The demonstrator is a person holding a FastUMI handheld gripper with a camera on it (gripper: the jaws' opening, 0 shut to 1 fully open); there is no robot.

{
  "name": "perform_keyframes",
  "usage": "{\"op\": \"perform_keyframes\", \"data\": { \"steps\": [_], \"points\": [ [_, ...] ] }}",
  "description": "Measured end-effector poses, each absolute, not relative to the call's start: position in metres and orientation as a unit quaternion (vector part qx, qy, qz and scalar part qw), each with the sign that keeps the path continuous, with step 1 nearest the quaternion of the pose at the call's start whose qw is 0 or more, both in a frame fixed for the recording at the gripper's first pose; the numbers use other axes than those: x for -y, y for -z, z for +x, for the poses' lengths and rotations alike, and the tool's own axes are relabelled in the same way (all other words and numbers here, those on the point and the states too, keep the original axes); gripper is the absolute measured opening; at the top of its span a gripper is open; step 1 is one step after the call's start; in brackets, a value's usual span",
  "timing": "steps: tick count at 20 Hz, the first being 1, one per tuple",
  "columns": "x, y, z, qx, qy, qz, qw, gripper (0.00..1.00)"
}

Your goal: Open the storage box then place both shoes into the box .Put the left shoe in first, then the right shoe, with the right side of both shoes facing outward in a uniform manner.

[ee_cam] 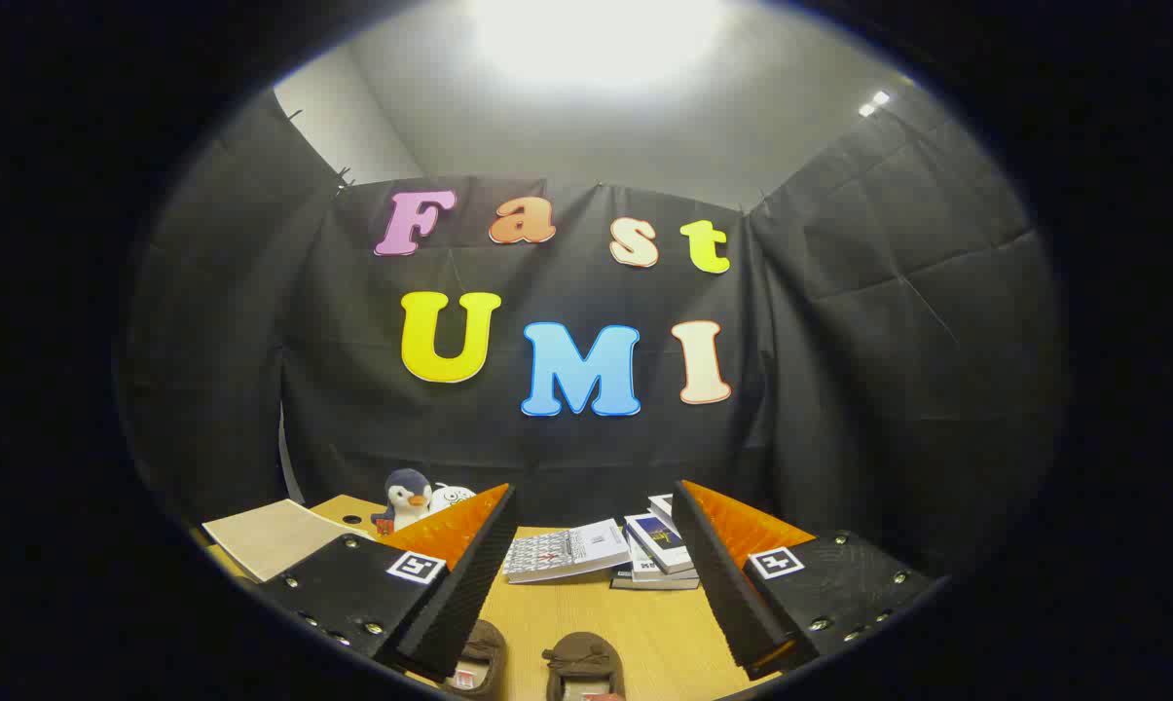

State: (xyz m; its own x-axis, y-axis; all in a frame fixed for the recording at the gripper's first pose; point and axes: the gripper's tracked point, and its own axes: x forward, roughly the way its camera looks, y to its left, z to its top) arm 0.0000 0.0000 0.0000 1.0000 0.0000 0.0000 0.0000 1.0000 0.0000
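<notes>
On the worktop [586,613], between the two fingers of the tool [591,506] and nearer the camera than their tips, lie two brown shoes side by side. The left-hand shoe [482,657] sits close against the inner face of the left finger and is partly hidden by it; the right-hand shoe [583,664] lies just beside it, nearer the middle of the gap, well clear of the right finger. Both point their toes away from the camera. Which is the left shoe and which the right cannot be told. The tool is spread wide, its fingers apart and gripping nothing, raised above the shoes and not touching them.

Beyond the fingertips an open book [565,551] lies flat, with a stack of books [656,550] just to its right. Behind the left finger stands a plush penguin [406,498], a white toy [452,497] beside it. A pale board [267,535] lies at the worktop's far left.
</notes>
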Motion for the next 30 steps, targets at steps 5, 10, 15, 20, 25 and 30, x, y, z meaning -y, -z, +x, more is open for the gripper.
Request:
{"op": "perform_keyframes", "data": {
  "steps": [5,10,15,20,25,30],
  "points": [
    [-0.001,-0.007,-0.002,0.009,-0.008,-0.008,1.0,0.97],
    [-0.008,-0.008,-0.004,0.017,-0.016,-0.015,1.0,0.97],
    [-0.014,-0.001,-0.008,0.014,-0.022,-0.017,1.0,0.97],
    [-0.036,0.001,-0.011,0.011,-0.043,0.005,0.999,0.97],
    [-0.084,0.009,-0.016,-0.001,-0.094,0.086,0.992,0.97],
    [-0.121,0.03,-0.019,-0.038,-0.124,0.138,0.982,0.98]
  ]
}}
